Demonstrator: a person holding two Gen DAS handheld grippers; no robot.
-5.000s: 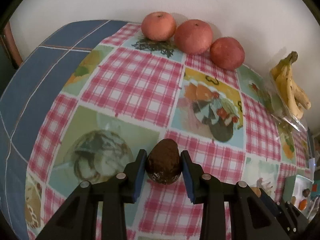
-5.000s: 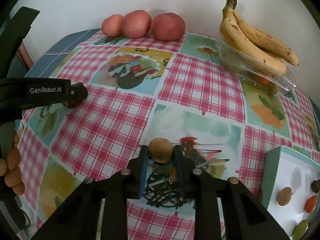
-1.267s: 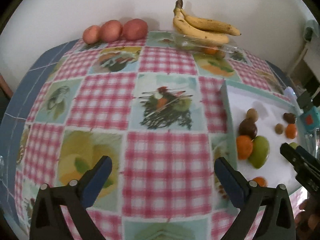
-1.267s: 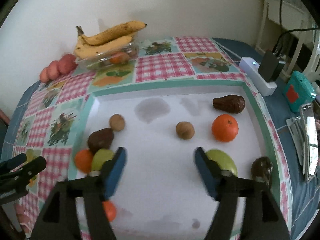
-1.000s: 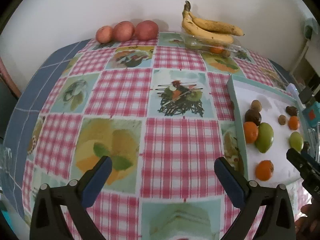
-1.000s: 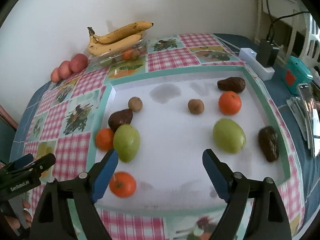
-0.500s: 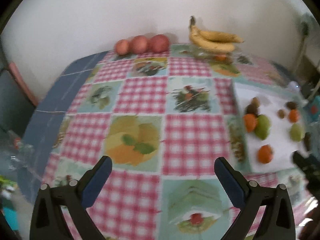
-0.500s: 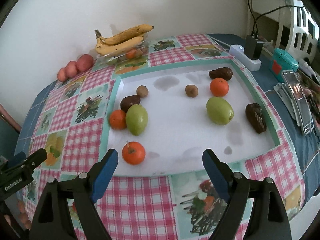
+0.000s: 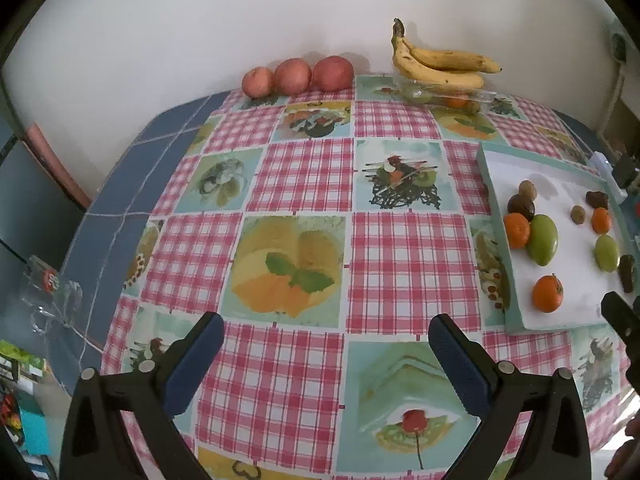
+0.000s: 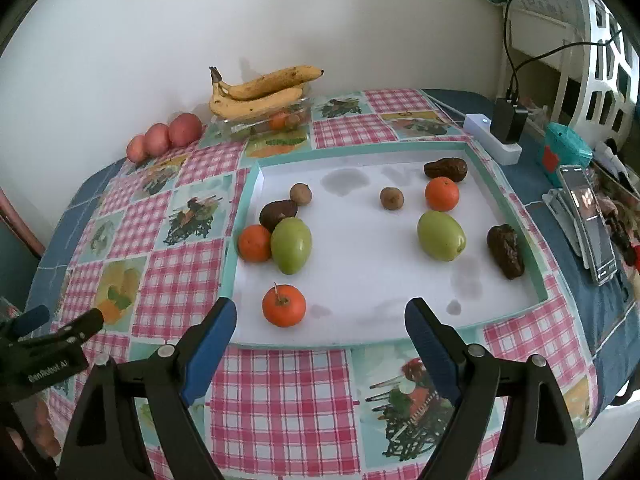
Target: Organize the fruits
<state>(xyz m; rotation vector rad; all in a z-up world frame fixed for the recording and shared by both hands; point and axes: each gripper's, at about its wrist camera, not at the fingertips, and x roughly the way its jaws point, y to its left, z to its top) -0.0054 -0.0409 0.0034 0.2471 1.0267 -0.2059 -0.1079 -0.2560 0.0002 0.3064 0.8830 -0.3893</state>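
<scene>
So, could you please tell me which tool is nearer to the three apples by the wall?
Left. The left tool faces the apples across the tablecloth; the right tool hovers before the tray, farther off.

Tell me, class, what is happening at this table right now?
A person holds two grippers above a checked tablecloth, sorting fruit. The left gripper and right gripper are both open and carry nothing. The white tray already holds oranges, green fruits, dark fruits and small brown ones. The bananas and three red apples sit by the wall, outside the tray.
</scene>
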